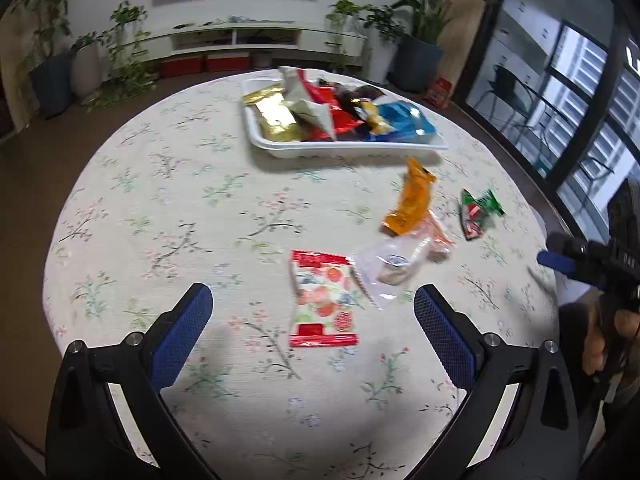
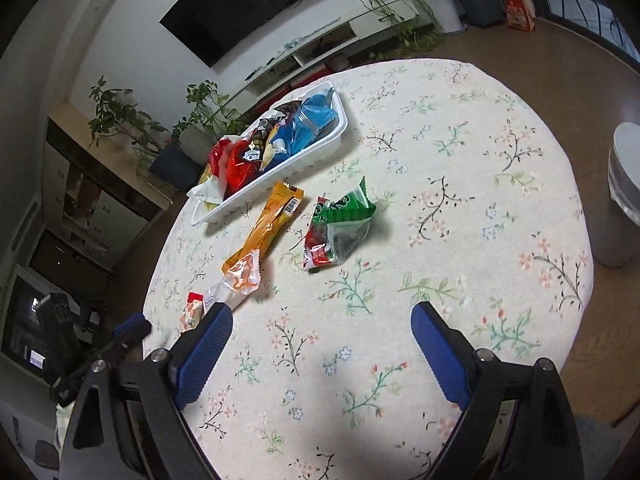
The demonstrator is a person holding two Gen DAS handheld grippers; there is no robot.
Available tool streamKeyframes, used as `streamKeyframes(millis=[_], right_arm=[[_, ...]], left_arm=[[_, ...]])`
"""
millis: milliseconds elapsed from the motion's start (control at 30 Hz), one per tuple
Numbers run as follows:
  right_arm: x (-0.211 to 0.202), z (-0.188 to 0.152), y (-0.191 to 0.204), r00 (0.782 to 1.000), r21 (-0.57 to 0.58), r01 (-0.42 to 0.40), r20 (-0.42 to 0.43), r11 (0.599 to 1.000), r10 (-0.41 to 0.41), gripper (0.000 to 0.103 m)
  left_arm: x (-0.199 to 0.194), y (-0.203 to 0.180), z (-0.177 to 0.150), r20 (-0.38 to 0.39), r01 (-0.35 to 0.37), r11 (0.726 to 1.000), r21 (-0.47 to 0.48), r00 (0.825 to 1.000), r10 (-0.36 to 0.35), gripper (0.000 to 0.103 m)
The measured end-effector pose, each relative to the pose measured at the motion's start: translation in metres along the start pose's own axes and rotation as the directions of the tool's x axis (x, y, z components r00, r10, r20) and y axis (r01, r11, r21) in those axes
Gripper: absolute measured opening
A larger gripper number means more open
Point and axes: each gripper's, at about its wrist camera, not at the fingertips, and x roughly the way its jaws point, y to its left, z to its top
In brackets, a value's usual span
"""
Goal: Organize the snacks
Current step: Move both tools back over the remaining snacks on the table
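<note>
A white tray (image 1: 280, 148) at the far side of the round table holds several snack packets; it also shows in the right wrist view (image 2: 320, 148). Loose on the cloth lie a red-and-white fruit packet (image 1: 322, 300), a clear packet (image 1: 396, 264), an orange packet (image 1: 412, 204) (image 2: 268, 224) and a green-and-red packet (image 1: 478, 212) (image 2: 340, 228). My left gripper (image 1: 314, 312) is open and empty, hovering just before the fruit packet. My right gripper (image 2: 322, 328) is open and empty, short of the green packet; it appears at the right edge of the left wrist view (image 1: 556, 262).
The table (image 2: 480, 200) wears a floral cloth. A white bin (image 2: 624, 192) stands beside it on the right. Potted plants (image 1: 420, 20), a low TV shelf (image 1: 260, 40) and a glass wall (image 1: 580, 100) surround the table.
</note>
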Motion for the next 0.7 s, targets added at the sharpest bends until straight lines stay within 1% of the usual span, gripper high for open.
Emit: streamKeyframes(millis=[133, 367, 567, 700], right_arm=[[-0.001, -0.004, -0.001, 1.000, -0.010, 0.015, 0.004, 1.000, -0.015, 0.093], [-0.001, -0.005, 0.001, 1.000, -0.024, 0.022, 0.007, 0.999, -0.022, 0.093], [-0.001, -0.005, 0.000, 1.000, -0.023, 0.027, 0.007, 0.999, -0.027, 0.093], [-0.001, -0.005, 0.001, 1.000, -0.028, 0.028, 0.006, 0.999, -0.028, 0.093]], left_arm=[[0.005, -0.008, 0.000, -0.011, 0.016, 1.000, 0.006, 1.000, -0.016, 0.102], [0.014, -0.009, 0.005, -0.033, -0.014, 1.000, 0.006, 0.999, 0.014, 0.102], [0.017, -0.015, 0.007, -0.038, -0.004, 0.999, 0.033, 0.999, 0.006, 0.102], [0.022, -0.019, 0.011, -0.040, 0.015, 0.999, 0.039, 0.999, -0.013, 0.102]])
